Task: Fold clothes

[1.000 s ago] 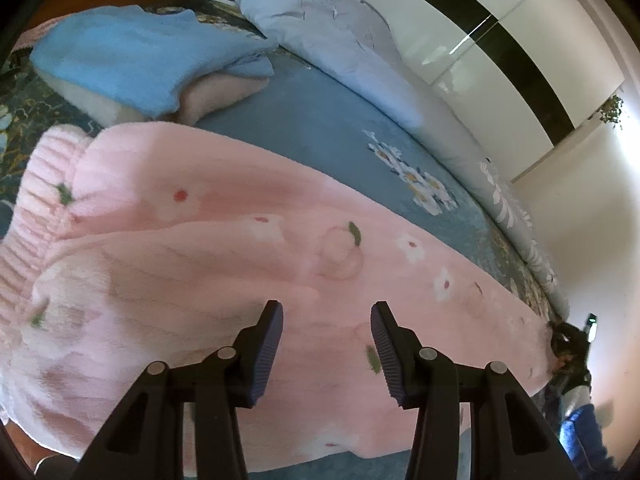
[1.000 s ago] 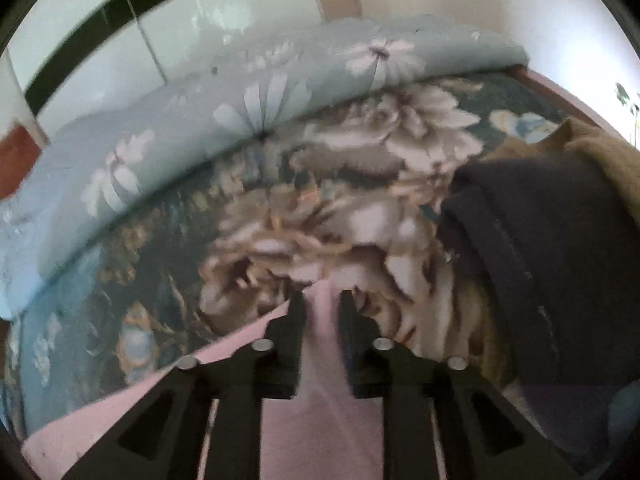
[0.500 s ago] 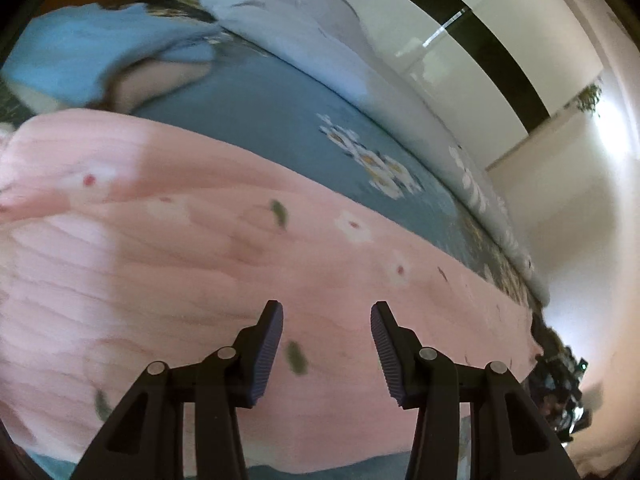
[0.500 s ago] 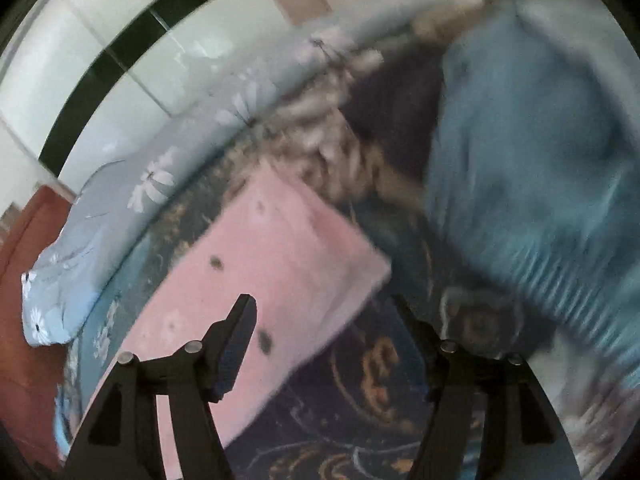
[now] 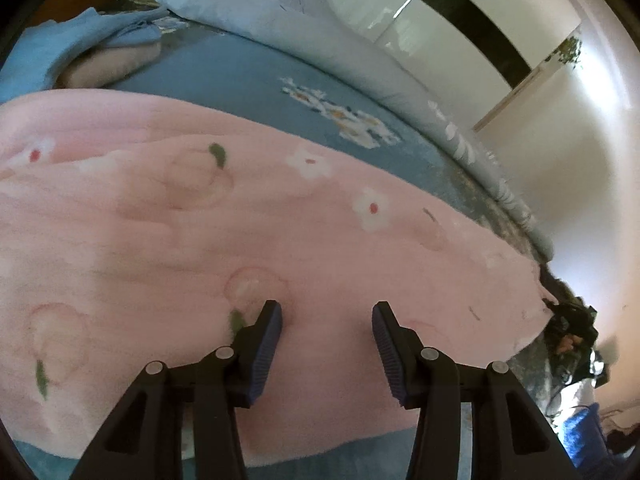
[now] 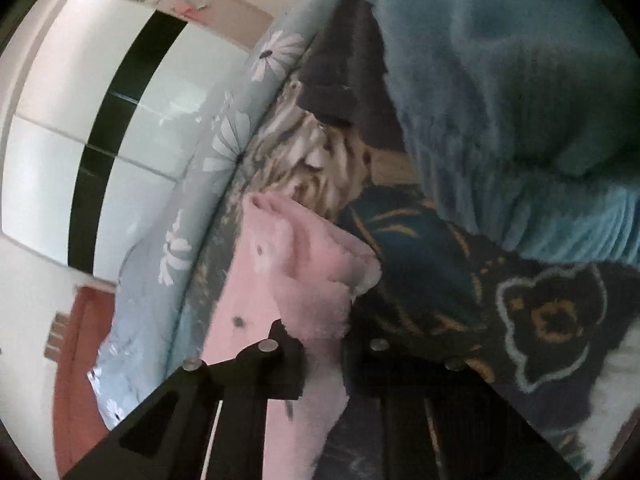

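A pink knit sweater (image 5: 280, 240) with small flowers and peach outlines lies spread across the bed and fills the left wrist view. My left gripper (image 5: 326, 316) hovers low over its near part, open, with only flat fabric under the gap. In the right wrist view the sweater's end (image 6: 304, 272) bunches up between the fingers of my right gripper (image 6: 320, 332). Those jaws are closing and pinch the pink fabric, which runs down between them.
A folded blue garment (image 5: 60, 52) on a beige one (image 5: 108, 66) lies at the far left. A pale floral duvet (image 5: 320, 40) runs along the glossy white wardrobe (image 5: 460, 8). A teal knit (image 6: 520, 100) and a dark garment (image 6: 332, 80) lie on the floral bedspread (image 6: 440, 280).
The left gripper slid along the sweater and its ribbed hem left the view. The right gripper opened wide, rolled over, then closed on the sweater's end.
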`<state>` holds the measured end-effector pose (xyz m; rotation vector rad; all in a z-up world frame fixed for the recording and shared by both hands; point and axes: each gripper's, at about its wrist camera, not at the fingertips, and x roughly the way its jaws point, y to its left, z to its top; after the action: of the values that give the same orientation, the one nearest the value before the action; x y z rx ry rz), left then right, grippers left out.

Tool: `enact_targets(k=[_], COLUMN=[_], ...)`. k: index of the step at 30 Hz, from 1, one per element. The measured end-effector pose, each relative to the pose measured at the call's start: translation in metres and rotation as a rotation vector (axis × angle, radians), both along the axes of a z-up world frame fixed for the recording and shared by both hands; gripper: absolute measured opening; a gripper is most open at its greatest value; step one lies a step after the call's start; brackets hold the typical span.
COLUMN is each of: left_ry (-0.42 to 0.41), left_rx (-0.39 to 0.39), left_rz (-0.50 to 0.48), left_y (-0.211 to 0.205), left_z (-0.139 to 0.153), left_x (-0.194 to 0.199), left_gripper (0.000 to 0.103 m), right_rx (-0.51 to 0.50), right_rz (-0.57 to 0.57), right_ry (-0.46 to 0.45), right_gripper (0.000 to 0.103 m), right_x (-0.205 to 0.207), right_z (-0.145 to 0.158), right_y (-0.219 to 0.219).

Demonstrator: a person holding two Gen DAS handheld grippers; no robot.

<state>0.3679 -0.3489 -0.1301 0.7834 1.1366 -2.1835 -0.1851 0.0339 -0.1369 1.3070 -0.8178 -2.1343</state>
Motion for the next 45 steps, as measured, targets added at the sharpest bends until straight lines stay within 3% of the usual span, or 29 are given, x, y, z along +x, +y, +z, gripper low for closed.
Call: enact_targets(k=[2,6,8,11,15,18,21,24,33,35,36,37,39,43,45], left_ry=[0.029,0.092,0.129,0.147,0.160,0.174,0.160,0.156,0.192,0.191,0.186,0.178,0.166,0.147,0.139], left_rx=[-0.001,0.001,0.026,0.042,0.027,0.023,0.018,0.011,0.013,0.011,0.006,-0.005,-0.020,-0.046,-0.065], left_rz=[0.027,0.124,0.175,0.228,0.283,0.311,0.317,0.331,0.372,0.352,0.340,0.328,0.313,0.341,0.372], left_y=[-0.002,-0.009,-0.015,-0.020,-0.021,-0.021,-0.021,-0.021,-0.022,-0.020,-0.019,-0.018,-0.017,-0.016,-0.014], left_z=[0.004,0.008,0.005,0.003,0.005,0.005,0.004,0.003,0.003,0.005,0.006,0.008,0.011,0.014,0.017], left_x=[0.014,0.046,0.062,0.079,0.100,0.111,0.119,0.125,0.133,0.130,0.128,0.124,0.119,0.125,0.136], left_gripper=[0.051,0.051,0.052,0.052,0.052,0.052,0.052,0.052,0.052,0.053,0.053,0.053,0.053,0.053,0.053], right_rx=[0.004,0.182,0.219,0.194,0.158,0.165,0.181,0.237,0.337,0.385,0.382,0.357,0.262,0.129,0.162], right_rz=[0.007,0.214,0.348,0.569,0.808,0.984,1.127,1.157,1.235,1.266,1.286,1.307,1.356,1.309,1.209], right_ry=[0.052,0.393,0.523,0.664,0.766,0.756,0.671,0.686,0.878,0.854,0.837,0.825,0.801,0.768,0.750], right_gripper=[0.012,0.012,0.012,0.012,0.012,0.012,0.012,0.012,0.015,0.021,0.031,0.040,0.048,0.051,0.051], right_x=[0.007,0.067,0.106,0.175,0.266,0.331,0.382,0.413,0.452,0.458,0.459,0.461,0.460,0.436,0.417], right_z=[0.020,0.105,0.133,0.153,0.151,0.112,0.062,0.038,0.025,0.014,0.012,0.015,0.026,0.051,0.051], right_y=[-0.007,-0.076,-0.114,-0.177,-0.247,-0.291,-0.312,-0.311,-0.295,-0.300,-0.300,-0.298,-0.290,-0.279,-0.284])
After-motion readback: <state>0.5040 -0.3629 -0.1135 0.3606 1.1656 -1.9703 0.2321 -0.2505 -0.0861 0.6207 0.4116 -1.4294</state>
